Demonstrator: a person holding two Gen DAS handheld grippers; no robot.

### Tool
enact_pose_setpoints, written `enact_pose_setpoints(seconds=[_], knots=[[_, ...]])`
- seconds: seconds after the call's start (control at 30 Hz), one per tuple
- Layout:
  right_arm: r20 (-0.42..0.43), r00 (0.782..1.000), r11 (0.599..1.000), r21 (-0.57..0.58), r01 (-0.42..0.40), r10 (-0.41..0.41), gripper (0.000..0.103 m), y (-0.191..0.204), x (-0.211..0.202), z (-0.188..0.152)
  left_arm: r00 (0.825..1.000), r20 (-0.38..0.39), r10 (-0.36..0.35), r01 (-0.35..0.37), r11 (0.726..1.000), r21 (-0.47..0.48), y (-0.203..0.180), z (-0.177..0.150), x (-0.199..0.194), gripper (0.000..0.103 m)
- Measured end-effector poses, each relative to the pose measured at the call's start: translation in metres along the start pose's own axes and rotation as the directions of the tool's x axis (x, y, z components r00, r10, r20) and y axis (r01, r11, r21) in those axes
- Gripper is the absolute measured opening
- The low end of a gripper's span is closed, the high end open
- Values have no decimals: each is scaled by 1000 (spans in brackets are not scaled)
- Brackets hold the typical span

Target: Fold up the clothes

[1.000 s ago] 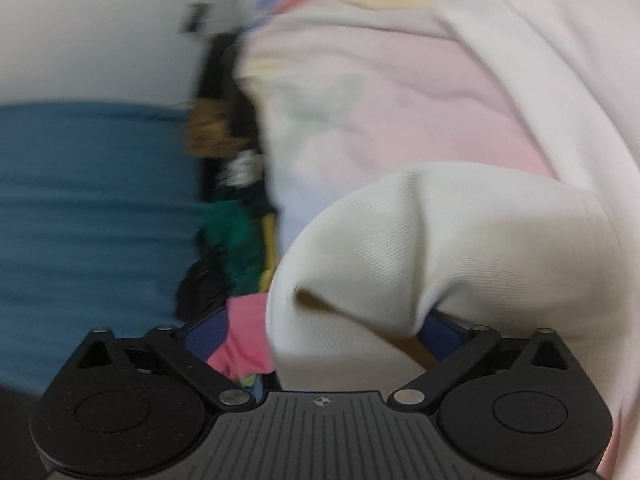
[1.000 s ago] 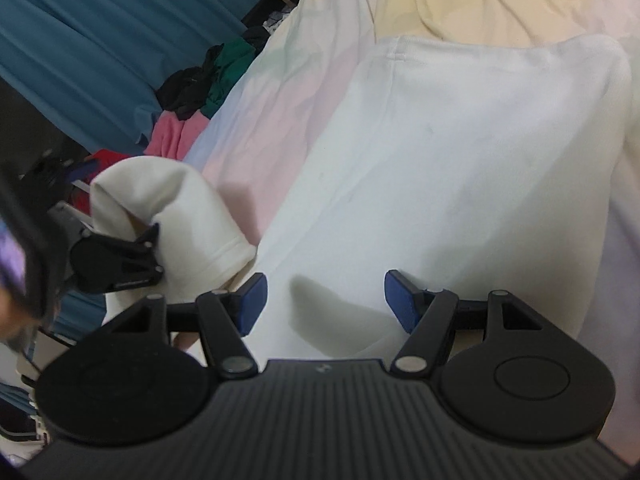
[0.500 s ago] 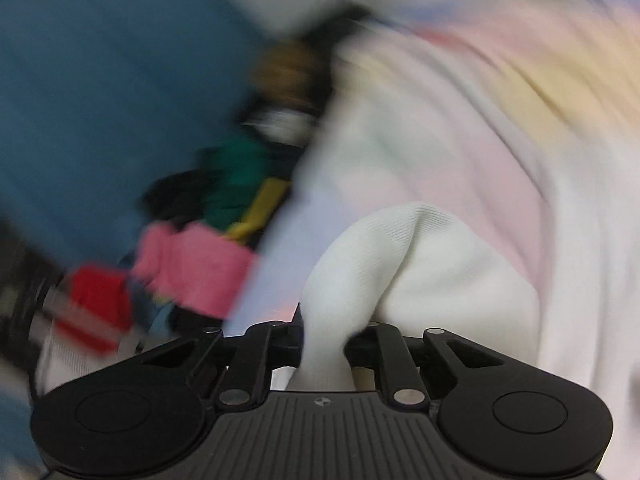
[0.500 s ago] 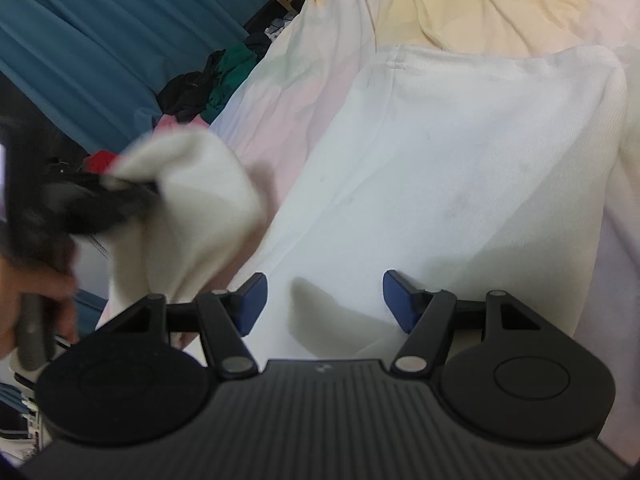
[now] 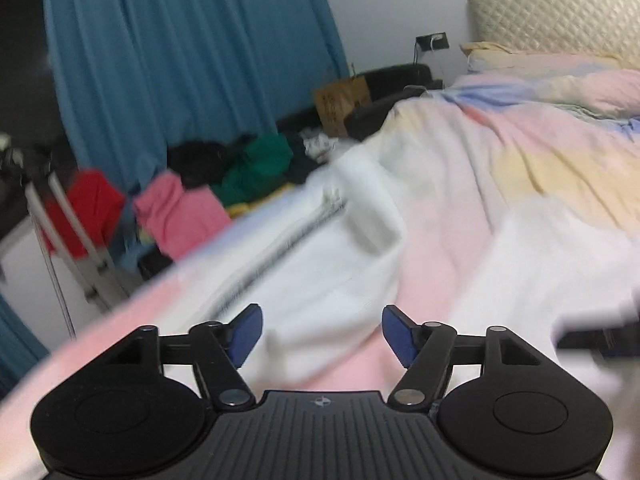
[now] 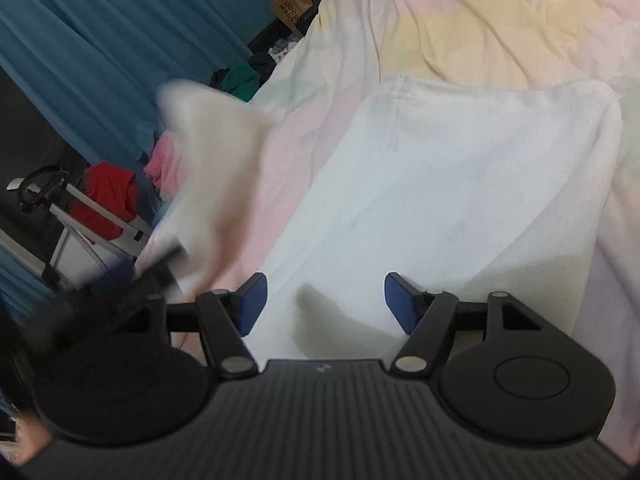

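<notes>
Across the pastel bed [image 6: 460,32] lies the white garment [image 6: 460,184], its left sleeve [image 5: 320,248] flung loose. Left tongs [image 5: 322,334] have just been opening, nothing between them; right tongs [image 6: 322,304] stand wide, empty. Soft, light, floppy knit: probably best pinched at the sleeve cuff or hem edge.

A bedroom in a home: a bed [image 5: 500,168] under a pastel quilt, a pillow [image 5: 532,58] against a padded headboard [image 5: 560,16], blue curtains [image 5: 180,60] beside it, and loose clothes [image 5: 224,184] heaped on the floor along the bedside.
</notes>
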State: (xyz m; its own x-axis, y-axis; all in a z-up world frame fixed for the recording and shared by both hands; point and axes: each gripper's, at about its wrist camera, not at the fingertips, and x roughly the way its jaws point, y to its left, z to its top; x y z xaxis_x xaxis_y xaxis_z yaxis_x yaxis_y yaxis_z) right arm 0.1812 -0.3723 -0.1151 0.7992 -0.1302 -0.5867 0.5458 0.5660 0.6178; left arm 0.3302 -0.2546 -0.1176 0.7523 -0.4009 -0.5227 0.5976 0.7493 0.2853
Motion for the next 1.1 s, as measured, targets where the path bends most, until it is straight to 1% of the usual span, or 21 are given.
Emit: enact_pose_setpoints(seconds=[0.07,0.1,0.17,0.2,0.23,0.27,0.3,0.33,0.37,0.43,0.47,0.53,0.6,0.67,0.77,0.83,0.87,0.9,1.0,1.07,1.1], knots=[[4,1000,1000,2,-16,16,68,-1,-1,1,1000,-19,10,-12,996,-93,9,-19,-21,78],[-1,1000,1000,1,-29,29,68,0,0,2,999,-23,22,-25,989,-148,17,-30,-38,81],[-12,998,999,-2,-54,54,68,1,2,3,997,-32,70,-76,964,-254,32,-53,-83,85],[-20,997,998,-4,-68,68,68,2,3,2,994,-40,100,-108,944,-311,40,-65,-109,88],[-34,996,996,-1,-87,87,68,4,5,2,990,-55,132,-143,916,-373,47,-76,-135,89],[-51,993,994,3,-108,108,68,5,7,2,984,-72,163,-178,883,-433,55,-87,-162,90],[-72,988,991,10,-134,134,68,7,9,2,978,-88,191,-210,848,-487,61,-101,-187,93],[-85,984,988,12,-155,155,68,8,9,1,972,-97,216,-234,814,-532,65,-118,-213,98],[-90,981,985,15,-170,171,68,10,8,1,965,-103,241,-257,784,-565,67,-133,-234,100],[-112,972,978,37,-205,208,68,14,9,3,946,-137,294,-315,734,-601,70,-152,-260,100],[-126,966,974,53,-222,227,68,16,10,5,939,-147,312,-334,714,-615,72,-159,-270,100],[-139,959,967,89,-237,248,68,20,15,10,933,-149,328,-344,690,-637,78,-165,-282,100],[-148,959,966,121,-226,243,68,25,26,15,933,-150,326,-341,676,-653,84,-166,-288,100],[-150,959,967,129,-222,240,67,29,41,25,934,-131,332,-332,671,-663,86,-169,-294,100],[-133,964,971,101,-218,230,67,32,66,45,937,-99,336,-315,683,-659,85,-180,-302,101],[-92,977,973,141,-180,194,67,31,87,59,940,-89,328,-304,694,-653,85,-188,-304,101],[-84,980,973,161,-165,181,67,32,101,64,942,-85,325,-299,695,-654,85,-194,-304,101],[-79,983,974,172,-149,164,67,33,115,69,943,-82,323,-294,691,-661,86,-201,-303,101],[-76,993,990,111,-85,94,67,49,156,85,939,-84,333,-298,669,-680,99,-214,-292,101],[-19,997,997,41,-69,70,67,61,171,88,940,-86,331,-292,646,-705,110,-221,-283,101],[13,998,998,1,-57,57,60,68,176,88,941,-84,328,-285,634,-719,115,-225,-278,100]])
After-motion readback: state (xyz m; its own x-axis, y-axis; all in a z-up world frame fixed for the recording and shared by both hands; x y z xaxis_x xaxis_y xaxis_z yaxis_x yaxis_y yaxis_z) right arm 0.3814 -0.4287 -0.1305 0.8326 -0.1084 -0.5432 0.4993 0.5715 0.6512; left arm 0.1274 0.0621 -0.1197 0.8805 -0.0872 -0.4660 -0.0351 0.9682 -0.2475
